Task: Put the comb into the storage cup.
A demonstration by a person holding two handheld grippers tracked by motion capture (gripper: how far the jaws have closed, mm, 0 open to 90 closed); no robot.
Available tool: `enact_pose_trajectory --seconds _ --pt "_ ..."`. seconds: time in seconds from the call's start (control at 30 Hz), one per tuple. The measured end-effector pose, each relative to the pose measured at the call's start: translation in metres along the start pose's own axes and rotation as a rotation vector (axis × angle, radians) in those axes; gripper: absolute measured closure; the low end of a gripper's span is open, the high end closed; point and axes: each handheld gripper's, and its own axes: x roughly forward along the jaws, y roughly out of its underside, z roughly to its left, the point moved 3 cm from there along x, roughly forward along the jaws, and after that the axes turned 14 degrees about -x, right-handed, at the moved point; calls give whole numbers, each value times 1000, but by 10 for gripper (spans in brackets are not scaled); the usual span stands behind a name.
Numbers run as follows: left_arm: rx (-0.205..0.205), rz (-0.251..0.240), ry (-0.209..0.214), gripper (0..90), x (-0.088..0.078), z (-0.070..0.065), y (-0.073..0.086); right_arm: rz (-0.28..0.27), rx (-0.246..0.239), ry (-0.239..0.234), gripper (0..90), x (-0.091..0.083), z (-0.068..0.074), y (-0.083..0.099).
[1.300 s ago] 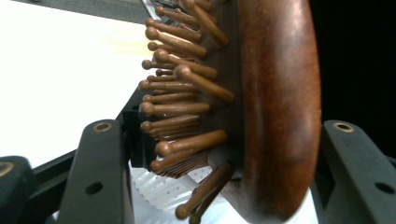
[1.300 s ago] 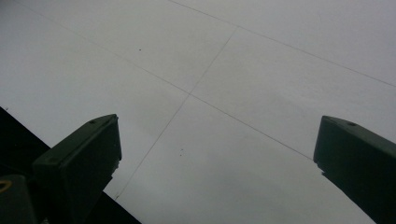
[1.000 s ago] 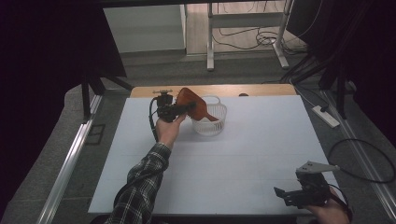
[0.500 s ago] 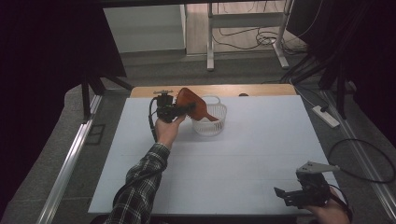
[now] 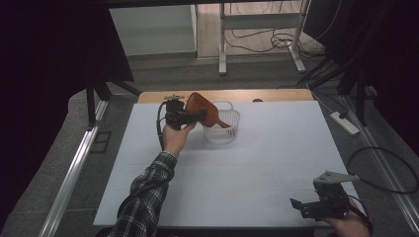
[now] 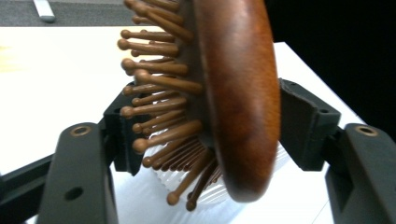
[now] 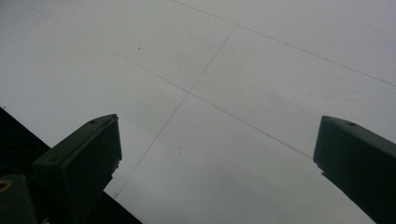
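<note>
Wooden hairbrush [image 6: 233, 93] sits clamped between the jaws of the left gripper [image 5: 190, 116], its handle angling down into a white basket [image 5: 222, 132] at the table's [image 5: 276, 163] far side. Right gripper [image 5: 321, 203] rests wide open, empty, near the front edge.

My left tongs [image 6: 205, 140] clamp a wooden hairbrush [image 6: 233, 93] by its head, one jaw against the bristle side, the other against the polished back. Below the hairbrush sits a ribbed clear plastic basket [image 6: 187, 184] on the white surface [image 6: 56, 84].
</note>
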Motion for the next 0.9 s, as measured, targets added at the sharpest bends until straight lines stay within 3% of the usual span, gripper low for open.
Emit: enact_pose_trajectory --seconds 0.17,0.47,0.9 --pt "32 5 -6 282 -2 0 -1 0 -1 0 10 0 0 0" --pt "105 28 20 208 -5 -1 -1 2 -1 0 10 0 0 0" --pt "157 45 19 110 -16 -1 0 3 0 2 10 0 0 0"
